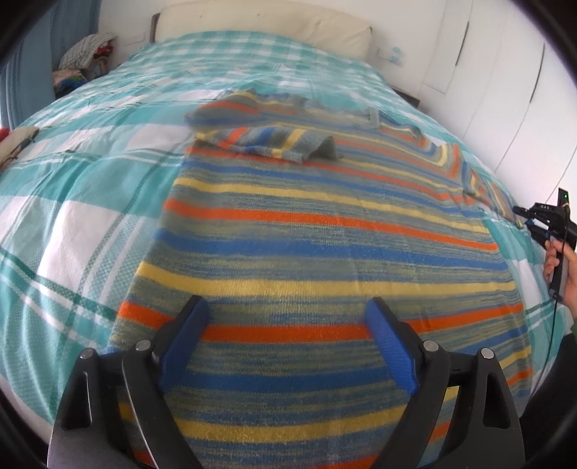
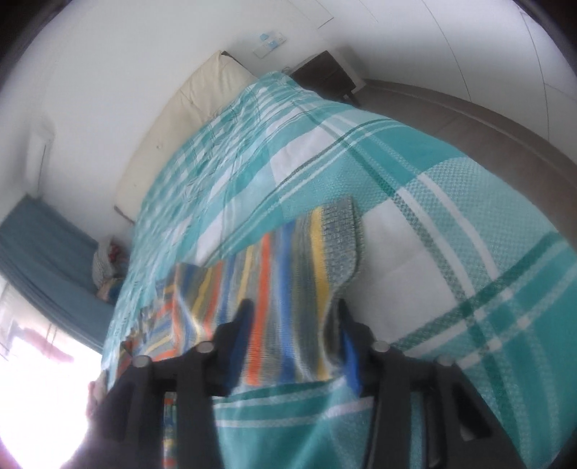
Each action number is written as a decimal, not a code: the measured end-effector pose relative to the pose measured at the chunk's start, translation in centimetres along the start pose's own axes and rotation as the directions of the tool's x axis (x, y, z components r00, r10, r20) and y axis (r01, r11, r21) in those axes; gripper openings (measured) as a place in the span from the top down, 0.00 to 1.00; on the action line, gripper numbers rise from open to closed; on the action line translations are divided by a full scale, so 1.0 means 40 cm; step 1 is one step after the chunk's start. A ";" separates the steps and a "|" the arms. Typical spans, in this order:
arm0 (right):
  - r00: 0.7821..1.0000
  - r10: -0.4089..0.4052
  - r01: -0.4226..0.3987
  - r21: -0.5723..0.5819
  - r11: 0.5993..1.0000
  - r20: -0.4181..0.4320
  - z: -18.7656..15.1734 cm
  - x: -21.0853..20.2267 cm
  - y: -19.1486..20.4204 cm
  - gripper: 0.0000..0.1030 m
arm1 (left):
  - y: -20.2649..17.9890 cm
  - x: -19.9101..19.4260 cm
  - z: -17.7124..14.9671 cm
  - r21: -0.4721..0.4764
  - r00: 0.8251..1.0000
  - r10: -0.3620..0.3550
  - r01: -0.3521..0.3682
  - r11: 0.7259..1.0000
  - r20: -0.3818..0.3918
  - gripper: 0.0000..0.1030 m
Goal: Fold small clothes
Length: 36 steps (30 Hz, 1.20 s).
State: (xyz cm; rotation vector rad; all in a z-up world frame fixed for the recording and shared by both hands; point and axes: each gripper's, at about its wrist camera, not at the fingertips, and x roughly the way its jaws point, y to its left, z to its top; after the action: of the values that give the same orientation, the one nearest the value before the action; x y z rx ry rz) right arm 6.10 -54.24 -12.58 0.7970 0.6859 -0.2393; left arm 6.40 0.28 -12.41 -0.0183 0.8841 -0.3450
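Observation:
A striped knit sweater (image 1: 317, 231) in orange, blue, yellow and grey lies flat on the bed. Its left sleeve (image 1: 267, 142) is folded across the chest. My left gripper (image 1: 286, 310) is open above the sweater's lower body, with blue pads (image 1: 387, 342) wide apart and nothing between them. The right sleeve (image 2: 288, 277) stretches out to the right. My right gripper (image 2: 292, 306) sits around this sleeve near its grey cuff (image 2: 340, 231), jaws apart on either side of the fabric. It also shows in the left wrist view (image 1: 523, 216) at the sleeve end.
A teal and white plaid bedspread (image 1: 90, 173) covers the bed. A cream headboard (image 1: 263, 25) stands at the far end. A pile of clothes (image 1: 84, 61) sits at the far left. A dark nightstand (image 2: 324, 72) and white wardrobe doors (image 1: 505, 90) are to the right.

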 end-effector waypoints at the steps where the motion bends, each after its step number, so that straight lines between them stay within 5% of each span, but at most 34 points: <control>1: 0.998 -0.059 0.059 -0.004 0.998 0.012 -0.003 -0.004 -0.002 0.97 | -0.004 0.002 -0.002 0.011 1.000 0.011 -0.011 1.000 0.002 0.12; 8: 0.946 -0.316 0.312 0.064 0.948 0.073 0.000 -0.065 -0.066 0.99 | -0.006 0.010 -0.007 0.031 1.000 0.031 -0.031 0.999 0.003 0.09; 14: 0.868 -0.487 0.497 -0.146 0.855 0.099 -0.017 -0.033 -0.006 0.99 | -0.010 0.016 -0.008 0.047 0.999 0.047 -0.046 0.998 -0.003 0.07; 18: 0.838 -0.533 0.546 -0.195 0.815 0.117 -0.026 -0.025 0.008 0.99 | -0.010 -0.016 0.013 0.059 0.996 0.061 -0.058 0.997 -0.060 0.07; 19: 0.831 -0.541 0.557 -0.202 0.806 0.130 -0.028 -0.029 0.013 0.93 | -0.004 -0.041 0.028 0.052 0.996 0.057 -0.054 0.997 -0.063 0.08; 21: 0.823 -0.548 0.567 -0.195 0.800 0.148 -0.033 -0.049 0.018 0.59 | 0.017 -0.108 0.074 0.017 0.999 0.018 -0.018 1.000 -0.032 0.08; 22: 0.817 -0.555 0.576 -0.175 0.799 0.156 -0.035 -0.065 0.016 0.23 | 0.030 -0.149 0.109 -0.009 1.000 -0.002 0.002 1.000 0.002 0.07; 23: 0.821 -0.548 0.568 -0.140 0.811 0.162 -0.037 -0.090 0.012 0.12 | 0.041 -0.189 0.148 -0.030 0.999 -0.017 0.018 0.999 0.047 0.07; 25: 0.842 -0.497 0.519 -0.063 0.853 0.210 -0.031 -0.153 0.006 0.12 | 0.052 -0.256 0.232 -0.046 0.989 -0.026 0.033 0.998 0.148 0.06; 27: 0.830 -0.492 0.516 -0.029 0.856 0.263 -0.022 -0.213 0.017 0.12 | 0.039 -0.266 0.311 -0.002 0.981 -0.018 0.019 1.000 0.195 0.04; 29: 0.841 -0.454 0.479 -0.014 0.878 0.296 -0.026 -0.270 0.040 0.12 | -0.006 -0.200 0.372 0.145 0.990 -0.046 0.027 0.989 0.133 0.04; 31: 0.866 -0.390 0.422 -0.038 0.906 0.313 -0.048 -0.310 0.078 0.12 | -0.060 -0.073 0.395 0.316 0.997 -0.074 0.070 0.946 0.000 0.04; 36: 0.883 -0.307 0.390 -0.194 0.900 0.354 -0.182 -0.321 0.178 0.12 | -0.107 0.203 0.365 0.466 0.988 0.076 -0.005 0.885 -0.133 0.06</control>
State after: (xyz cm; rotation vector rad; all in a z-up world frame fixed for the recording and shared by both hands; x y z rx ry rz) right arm -3.98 -44.76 -3.80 0.3613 0.5384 -0.5839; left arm 20.98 -8.08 -8.57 0.4771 0.9284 -0.5180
